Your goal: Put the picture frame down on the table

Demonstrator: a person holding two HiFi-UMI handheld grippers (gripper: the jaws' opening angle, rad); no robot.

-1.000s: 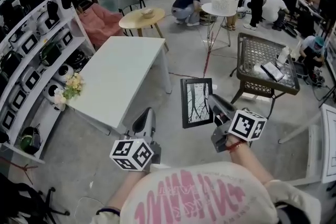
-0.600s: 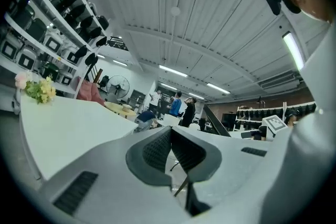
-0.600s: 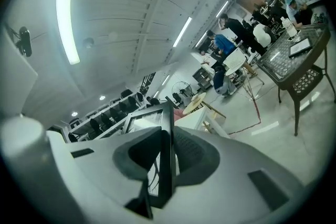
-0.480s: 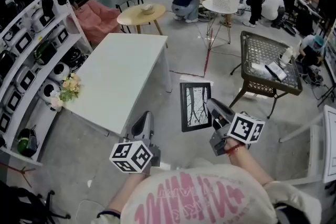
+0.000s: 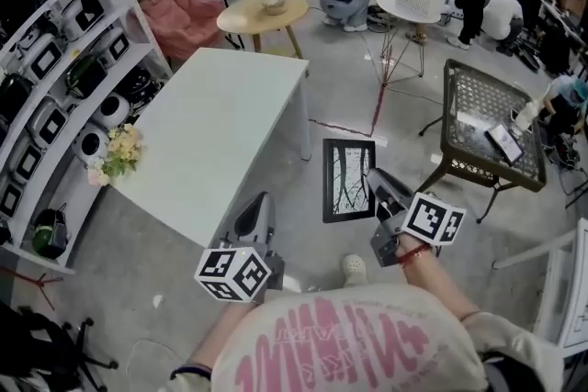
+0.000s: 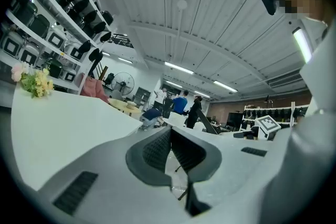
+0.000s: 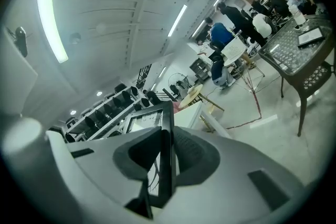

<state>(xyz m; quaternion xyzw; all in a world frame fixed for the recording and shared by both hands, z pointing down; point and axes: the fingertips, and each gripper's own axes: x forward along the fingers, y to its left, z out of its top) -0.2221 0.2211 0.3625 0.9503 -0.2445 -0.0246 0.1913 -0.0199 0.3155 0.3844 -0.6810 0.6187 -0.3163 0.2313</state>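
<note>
A black picture frame point(image 5: 348, 180) with a pale branch print is held in the air over the floor, just right of the white table point(image 5: 211, 128). My right gripper point(image 5: 375, 186) is shut on the frame's right edge; in the right gripper view the frame point(image 7: 164, 149) stands edge-on between the jaws. My left gripper point(image 5: 256, 214) hangs near the table's front right corner, shut and holding nothing, its jaws point(image 6: 170, 152) pressed together. The tabletop point(image 6: 58, 128) fills the left of the left gripper view.
A bunch of flowers point(image 5: 118, 151) lies at the table's left edge, beside shelving point(image 5: 55, 78) full of appliances. A round wooden table point(image 5: 263, 12) stands beyond, a dark mesh table point(image 5: 491, 128) to the right. Several people stand and crouch at the back.
The white table has drawn closer and shifted right in the head view. The frame stays in my right gripper, slightly farther right and lower in the view.
</note>
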